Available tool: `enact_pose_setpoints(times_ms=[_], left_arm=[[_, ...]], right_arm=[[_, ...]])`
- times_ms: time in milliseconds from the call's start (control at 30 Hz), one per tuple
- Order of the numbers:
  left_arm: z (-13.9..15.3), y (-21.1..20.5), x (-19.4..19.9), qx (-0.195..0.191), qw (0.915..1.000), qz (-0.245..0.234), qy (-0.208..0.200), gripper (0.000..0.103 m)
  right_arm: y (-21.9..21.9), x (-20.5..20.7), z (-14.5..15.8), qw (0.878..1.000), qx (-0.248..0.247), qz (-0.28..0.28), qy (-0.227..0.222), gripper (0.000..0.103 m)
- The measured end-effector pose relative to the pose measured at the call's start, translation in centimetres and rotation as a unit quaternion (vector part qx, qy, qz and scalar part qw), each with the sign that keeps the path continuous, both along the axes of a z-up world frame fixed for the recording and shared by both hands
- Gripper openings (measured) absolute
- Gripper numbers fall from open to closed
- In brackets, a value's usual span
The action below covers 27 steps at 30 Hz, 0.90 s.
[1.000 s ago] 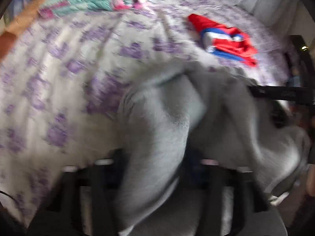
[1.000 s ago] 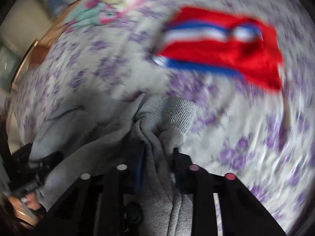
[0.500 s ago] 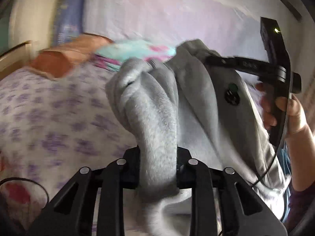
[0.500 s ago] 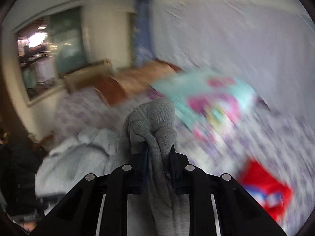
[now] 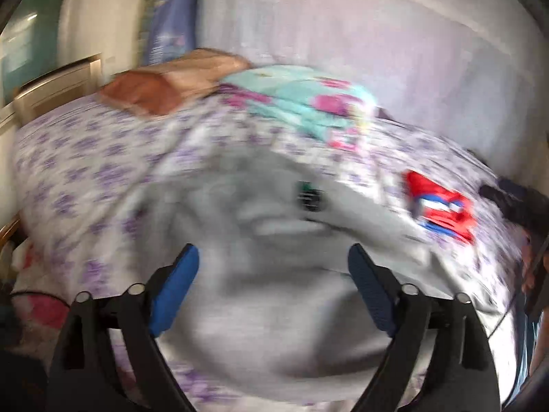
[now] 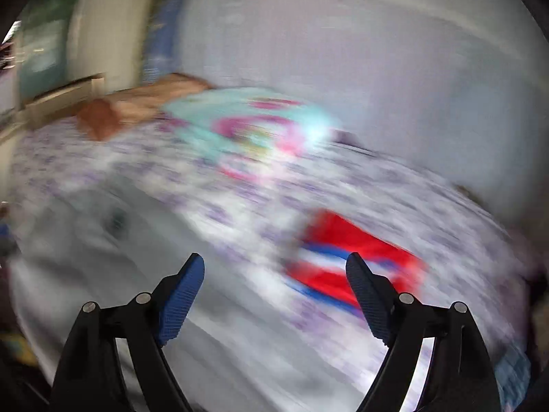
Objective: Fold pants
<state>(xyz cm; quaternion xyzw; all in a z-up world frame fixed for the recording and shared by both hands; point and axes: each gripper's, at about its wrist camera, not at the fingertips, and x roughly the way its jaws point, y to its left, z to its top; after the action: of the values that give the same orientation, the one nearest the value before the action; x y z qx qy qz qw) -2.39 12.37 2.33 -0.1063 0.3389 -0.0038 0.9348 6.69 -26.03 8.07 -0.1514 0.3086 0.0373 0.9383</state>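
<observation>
The grey sweatpants (image 5: 274, 274) lie spread on the bed with the purple-flowered sheet (image 5: 85, 171); a small dark emblem shows on them. My left gripper (image 5: 273, 257) is open and empty just above the near part of the pants. In the right wrist view the pants (image 6: 120, 257) lie at lower left, heavily blurred. My right gripper (image 6: 274, 267) is open and empty above the sheet, between the pants and a red garment.
A red, white and blue garment (image 5: 442, 206) lies right of the pants, also in the right wrist view (image 6: 346, 267). A folded turquoise and pink blanket (image 5: 302, 103) and an orange-brown pillow (image 5: 164, 86) sit at the far side by the wall.
Both grippers were shut on bunched grey fabric and held it up; now both have opened and the pants lie flat on the bed. Both views are motion blurred.
</observation>
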Motion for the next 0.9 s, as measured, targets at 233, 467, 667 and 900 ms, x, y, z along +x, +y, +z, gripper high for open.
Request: enact_pose_setpoints(times_ms=[233,467,667,900], left_arm=[[-1.5,-8.8,1.9,0.024,0.9950,-0.096,0.015,0.089],[-3.9,-11.5,3.7,0.051,0.9923,-0.103,0.045,0.089],[-5.6,-10.1,4.3,0.051,0.9924,-0.087,0.070,0.089],[-5.8,-10.1,5.1,0.053,0.9939,-0.078,0.058,0.090]], right_arm=[[-21.3,-12.5,-7.2,0.969,0.084,-0.232,0.034,0.089],[-23.6,-10.8,-15.4,0.924,0.310,-0.194,0.113,0.088],[-21.4,-7.4,-13.6,0.952,0.255,-0.153,0.075,0.012],[-23.1,-0.4,-11.5,0.962,0.186,-0.182,0.079,0.042]])
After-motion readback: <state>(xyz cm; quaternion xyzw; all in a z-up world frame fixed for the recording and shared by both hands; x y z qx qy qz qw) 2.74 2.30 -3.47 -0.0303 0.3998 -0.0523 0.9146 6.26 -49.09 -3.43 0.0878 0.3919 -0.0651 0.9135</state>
